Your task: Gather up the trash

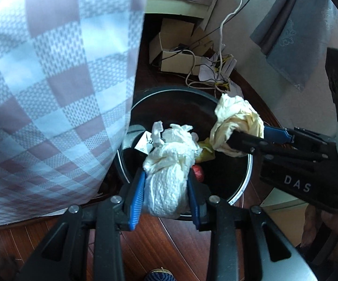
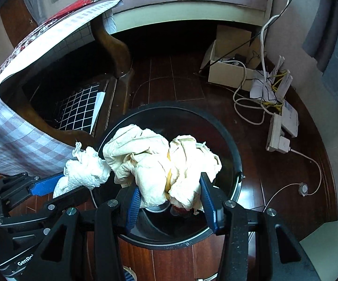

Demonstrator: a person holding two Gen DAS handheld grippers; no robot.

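The left gripper [image 1: 166,182] has its blue-padded jaws clamped on a crumpled white paper towel [image 1: 169,154], and the right gripper [image 2: 170,193] has its jaws clamped on a bigger, cream-coloured wad of paper [image 2: 159,161]. Both bundles hang side by side over the open mouth of a round black trash bin [image 2: 235,154], which already holds some scraps. The bin stands on a dark wooden floor [image 2: 169,79], beside a checked tablecloth [image 1: 52,93], with a cardboard box [image 2: 227,72] and tangled cables [image 2: 250,103] further off.
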